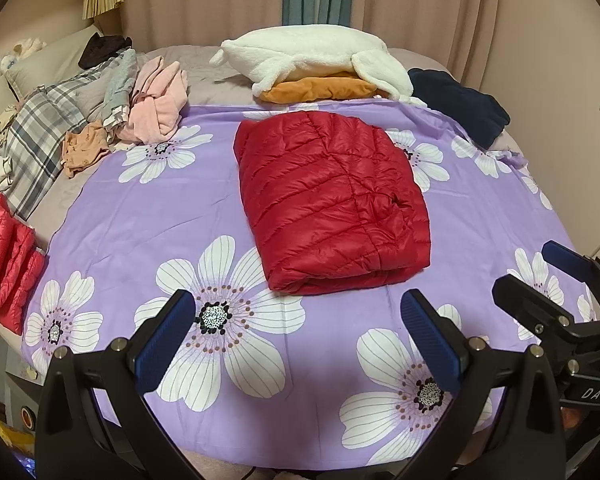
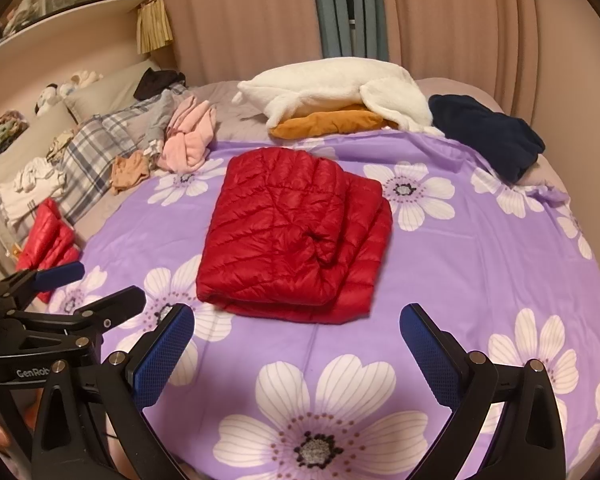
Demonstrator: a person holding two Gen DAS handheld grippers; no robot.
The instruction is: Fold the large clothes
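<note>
- Red quilted puffer jacket (image 1: 332,204) lies folded into a thick rectangle on the purple sheet with white flowers (image 1: 140,216), spread over the bed, straight ahead of both grippers and a little beyond their fingertips.
- Left gripper (image 1: 300,336) is released, its blue pads spread wide with nothing between them; right gripper (image 2: 298,350) is likewise spread wide and empty. Neither touches the jacket.
- Judging by its compact shape, the folding looks finished or nearly so; the step in hand is probably tidying or carrying it off.
- In the right wrist view the layers are staggered along the side to the gripper's right, so squaring those edges first would help.
- To lift well, each gripper should bite through all layers at the near fold; the slick, puffy fabric may slip or spring open.
- Second red quilted garment (image 1: 6,260) sits far to the left gripper's left.
</note>
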